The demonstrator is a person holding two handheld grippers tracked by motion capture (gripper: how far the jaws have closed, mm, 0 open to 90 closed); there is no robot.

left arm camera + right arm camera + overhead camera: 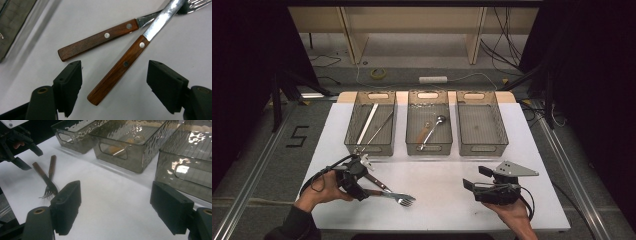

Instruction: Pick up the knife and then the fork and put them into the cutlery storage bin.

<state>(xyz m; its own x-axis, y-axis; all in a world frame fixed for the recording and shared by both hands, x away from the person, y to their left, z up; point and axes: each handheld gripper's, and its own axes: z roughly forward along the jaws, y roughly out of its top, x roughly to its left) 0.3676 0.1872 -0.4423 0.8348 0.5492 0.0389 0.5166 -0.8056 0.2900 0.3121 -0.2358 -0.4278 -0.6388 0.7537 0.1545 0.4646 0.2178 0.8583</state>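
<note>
Fork [120, 71] flat on table, handle toward left claw [113, 82].

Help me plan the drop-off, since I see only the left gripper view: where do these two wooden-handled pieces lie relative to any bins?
Observer: Three clear bins stand in a row on the white table, beyond the two wooden-handled pieces. The left bin is nearest the left tongs.
Operator: What is in them?
Observer: The left bin holds two long thin pieces, the middle bin holds a spoon, and the right bin looks empty.
Operator: And the other hand?
Observer: The right tongs are open with nothing between them, at the table's right side, well apart from the wooden-handled pieces.
</note>
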